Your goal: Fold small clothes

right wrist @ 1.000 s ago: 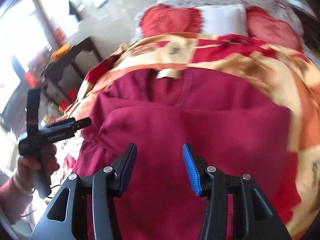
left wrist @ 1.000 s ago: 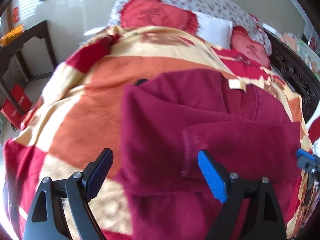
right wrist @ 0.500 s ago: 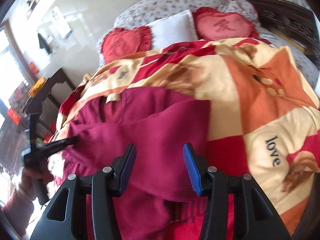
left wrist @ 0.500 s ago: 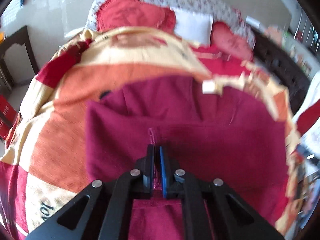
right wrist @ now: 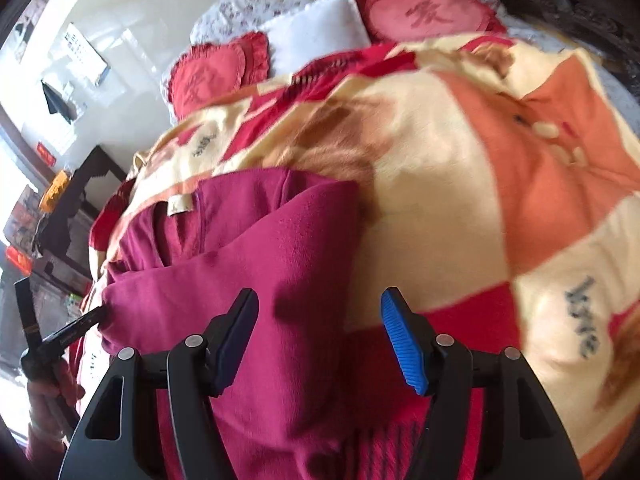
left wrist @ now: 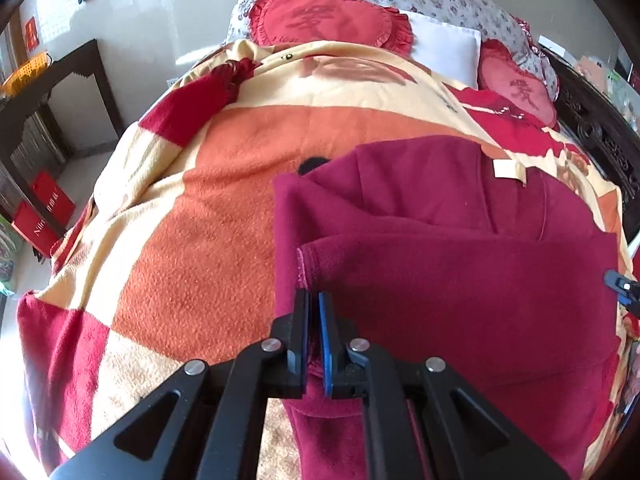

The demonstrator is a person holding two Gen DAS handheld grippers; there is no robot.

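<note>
Maroon sweater runs across the blanket between both tongs: left gripper pinches its near-left edge, while right gripper, jaws just widening, straddles the right edge unclamped.

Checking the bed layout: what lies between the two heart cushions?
A white pillow lies between the two heart cushions, against the floral pillows behind. Both wrist views show it.
</note>
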